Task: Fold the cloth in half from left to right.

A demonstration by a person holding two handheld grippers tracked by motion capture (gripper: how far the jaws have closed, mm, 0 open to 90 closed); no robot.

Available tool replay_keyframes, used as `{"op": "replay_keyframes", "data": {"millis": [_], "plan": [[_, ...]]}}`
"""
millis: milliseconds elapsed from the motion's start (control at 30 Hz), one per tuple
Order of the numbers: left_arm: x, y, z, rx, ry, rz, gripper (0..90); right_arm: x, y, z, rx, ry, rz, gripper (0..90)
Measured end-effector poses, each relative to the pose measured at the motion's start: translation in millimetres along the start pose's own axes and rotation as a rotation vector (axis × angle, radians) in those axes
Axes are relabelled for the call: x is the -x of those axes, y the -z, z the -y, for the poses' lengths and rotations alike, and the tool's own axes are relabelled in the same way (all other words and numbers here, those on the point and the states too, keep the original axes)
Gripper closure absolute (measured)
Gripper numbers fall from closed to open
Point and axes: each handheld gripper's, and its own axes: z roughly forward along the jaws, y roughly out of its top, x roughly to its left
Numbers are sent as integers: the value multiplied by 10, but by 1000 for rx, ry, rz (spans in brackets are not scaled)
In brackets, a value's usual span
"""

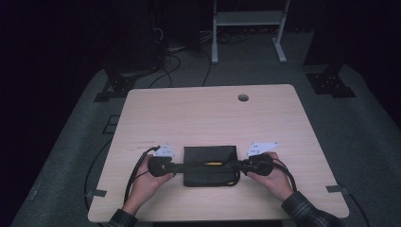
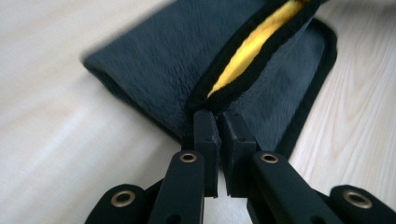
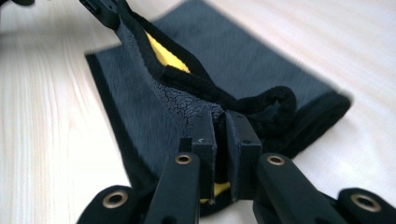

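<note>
A dark grey cloth point(image 1: 209, 165) with black trim and a yellow inner side lies folded on the wooden table point(image 1: 208, 113), near its front edge. My left gripper point(image 1: 182, 167) is shut on the cloth's left corner; in the left gripper view the jaws pinch the black hem of the cloth point(image 2: 261, 51), with yellow showing in the fold. My right gripper point(image 1: 236, 166) is shut on the right corner; in the right gripper view the jaws hold a bunched edge of the cloth point(image 3: 196, 93). The held edge is stretched between the two grippers above the lower layer.
A round cable hole point(image 1: 243, 98) sits in the table near its far edge. Black cables point(image 1: 135, 172) trail from the grippers over the table's front. Beyond the table stand a white frame point(image 1: 248, 19) and dark stands on a grey floor.
</note>
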Motion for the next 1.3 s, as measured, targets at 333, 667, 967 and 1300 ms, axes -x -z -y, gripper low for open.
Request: {"op": "replay_keyframes", "data": {"millis": [333,667,967,1300], "plan": [[78,179,52,47,-1,20,752,-23,172,99,44,-14,-16,706],[-26,374,-9,131,13,-5,851,162,445,113,109,-64,38,853],[-128,-7,-131,100,30,14,879,162,9,-84,42,-37,-19,895],[151,11,50,44,-3,73,859,-109,-51,4,-35,18,-113,896]]}}
